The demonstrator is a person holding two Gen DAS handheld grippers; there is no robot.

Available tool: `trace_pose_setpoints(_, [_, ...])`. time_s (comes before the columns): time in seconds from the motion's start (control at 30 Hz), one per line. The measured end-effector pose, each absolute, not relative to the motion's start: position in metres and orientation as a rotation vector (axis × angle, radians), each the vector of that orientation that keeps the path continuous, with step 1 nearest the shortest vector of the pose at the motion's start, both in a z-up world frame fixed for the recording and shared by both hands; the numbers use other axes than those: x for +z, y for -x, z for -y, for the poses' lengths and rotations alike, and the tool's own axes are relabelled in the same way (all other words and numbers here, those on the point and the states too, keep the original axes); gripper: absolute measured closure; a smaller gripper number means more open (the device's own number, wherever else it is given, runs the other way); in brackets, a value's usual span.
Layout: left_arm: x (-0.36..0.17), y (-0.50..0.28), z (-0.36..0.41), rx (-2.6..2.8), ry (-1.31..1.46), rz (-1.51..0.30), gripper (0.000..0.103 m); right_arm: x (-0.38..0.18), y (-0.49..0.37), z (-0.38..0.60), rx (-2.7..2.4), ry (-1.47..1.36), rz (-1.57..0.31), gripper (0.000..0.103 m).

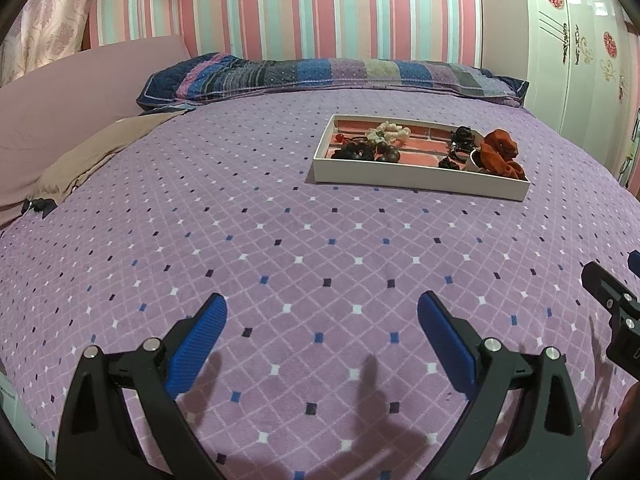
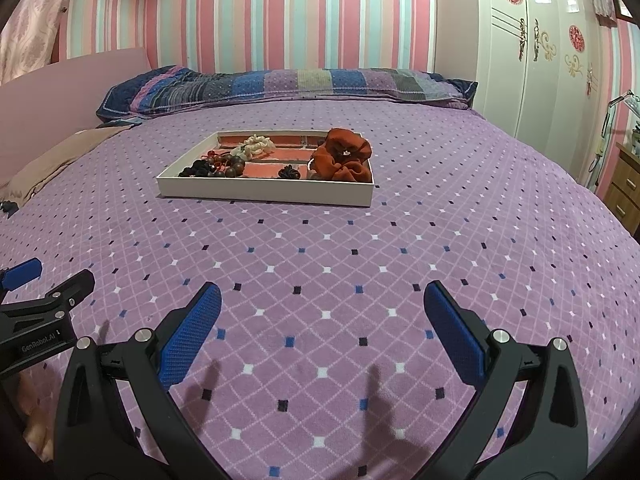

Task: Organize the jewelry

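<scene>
A shallow white tray with a brick-patterned floor lies on the purple bed. In it are a rust-orange scrunchie, a cream scrunchie, dark wooden beads and black hair pieces. My left gripper hovers open and empty over the bedspread, well short of the tray. My right gripper is likewise open and empty, nearer the bed's front. Each gripper shows at the edge of the other's view.
A patchwork pillow lies across the head of the bed against the striped wall. A tan cushion sits at the left. A white wardrobe and a wooden drawer unit stand to the right.
</scene>
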State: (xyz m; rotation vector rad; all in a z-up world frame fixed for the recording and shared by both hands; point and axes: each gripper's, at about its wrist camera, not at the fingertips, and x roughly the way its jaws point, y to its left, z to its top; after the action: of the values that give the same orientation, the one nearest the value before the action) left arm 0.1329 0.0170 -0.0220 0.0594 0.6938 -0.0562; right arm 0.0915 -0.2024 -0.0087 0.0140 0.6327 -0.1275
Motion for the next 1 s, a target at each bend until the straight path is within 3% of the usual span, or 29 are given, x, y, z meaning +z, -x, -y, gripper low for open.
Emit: trace_pose_setpoints(1.0, [-0.0182, -0.1293, -0.0146, -0.053, -0.061, -0.683, 0.009, -0.0078, -0.0911, 0.2007, -0.125, -0.009, -0.63, 0.004])
